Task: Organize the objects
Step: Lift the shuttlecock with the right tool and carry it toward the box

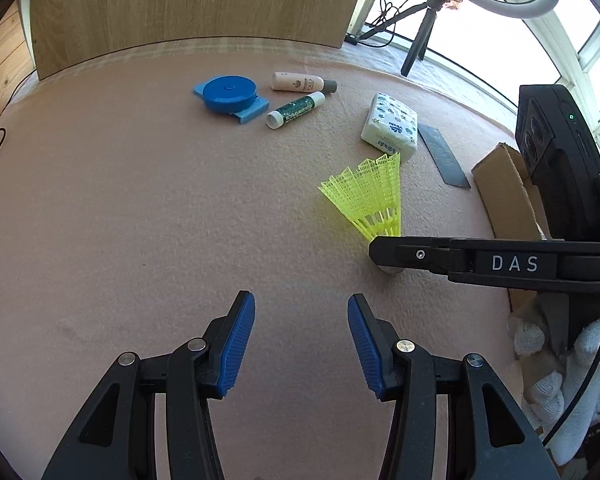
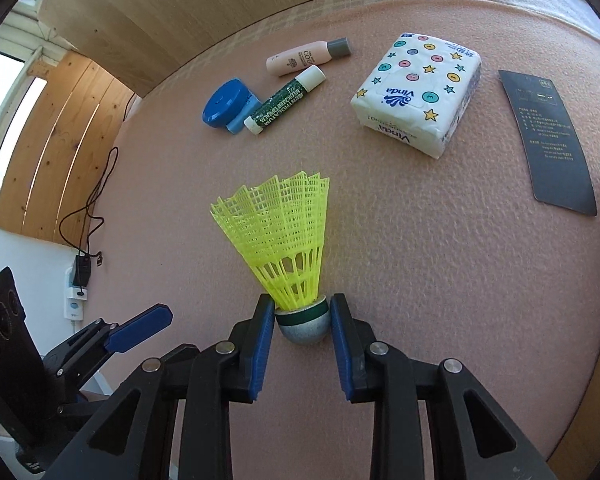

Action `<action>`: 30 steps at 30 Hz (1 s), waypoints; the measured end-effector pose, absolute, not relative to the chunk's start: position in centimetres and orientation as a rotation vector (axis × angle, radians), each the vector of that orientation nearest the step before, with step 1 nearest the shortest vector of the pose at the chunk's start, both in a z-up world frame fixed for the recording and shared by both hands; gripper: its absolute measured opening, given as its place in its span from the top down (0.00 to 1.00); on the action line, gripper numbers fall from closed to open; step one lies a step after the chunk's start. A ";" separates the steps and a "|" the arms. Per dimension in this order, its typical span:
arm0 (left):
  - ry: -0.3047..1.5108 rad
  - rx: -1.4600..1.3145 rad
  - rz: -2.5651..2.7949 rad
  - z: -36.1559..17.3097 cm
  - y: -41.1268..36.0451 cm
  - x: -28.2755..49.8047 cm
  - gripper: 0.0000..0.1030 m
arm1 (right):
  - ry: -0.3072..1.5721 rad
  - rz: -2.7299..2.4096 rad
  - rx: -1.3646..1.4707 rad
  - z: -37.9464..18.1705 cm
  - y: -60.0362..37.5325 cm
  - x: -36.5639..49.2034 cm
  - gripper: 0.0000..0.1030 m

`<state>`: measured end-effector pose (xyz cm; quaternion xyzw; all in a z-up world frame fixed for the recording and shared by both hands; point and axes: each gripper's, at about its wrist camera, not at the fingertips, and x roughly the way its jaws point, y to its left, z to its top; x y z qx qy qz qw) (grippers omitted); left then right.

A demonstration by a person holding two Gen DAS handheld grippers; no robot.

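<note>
A yellow plastic shuttlecock (image 2: 284,240) with a grey-green cork lies on the pink mat, skirt pointing away. My right gripper (image 2: 302,316) is closed around its cork, both blue pads touching it. In the left wrist view the shuttlecock (image 1: 368,196) shows right of centre, with the right gripper (image 1: 384,258) coming in from the right. My left gripper (image 1: 301,312) is open and empty over bare mat, left of and nearer than the shuttlecock.
On the mat farther back lie a blue round case (image 2: 226,106), a green lip-balm tube (image 2: 284,100), a pink bottle (image 2: 306,56), a Vinda tissue pack (image 2: 420,92) and a black card (image 2: 548,140). A cardboard box (image 1: 504,196) stands at the right. A wooden board (image 1: 196,4) closes the back.
</note>
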<state>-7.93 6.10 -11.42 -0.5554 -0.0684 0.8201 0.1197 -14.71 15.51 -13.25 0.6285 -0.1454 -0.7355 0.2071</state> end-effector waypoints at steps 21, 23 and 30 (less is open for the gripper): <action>-0.218 -1.607 2.352 -11.7 10.1 -9.1 0.51 | -0.373 -2.121 1.707 -12.1 18.5 -9.2 0.75; -0.214 -1.590 2.354 -11.2 10.6 -8.9 0.51 | -0.354 -2.136 1.697 -11.6 18.9 -9.0 0.75; -0.195 -1.517 2.348 -8.8 12.6 -8.5 0.51 | -0.358 -2.179 1.665 -9.8 21.1 -8.1 0.75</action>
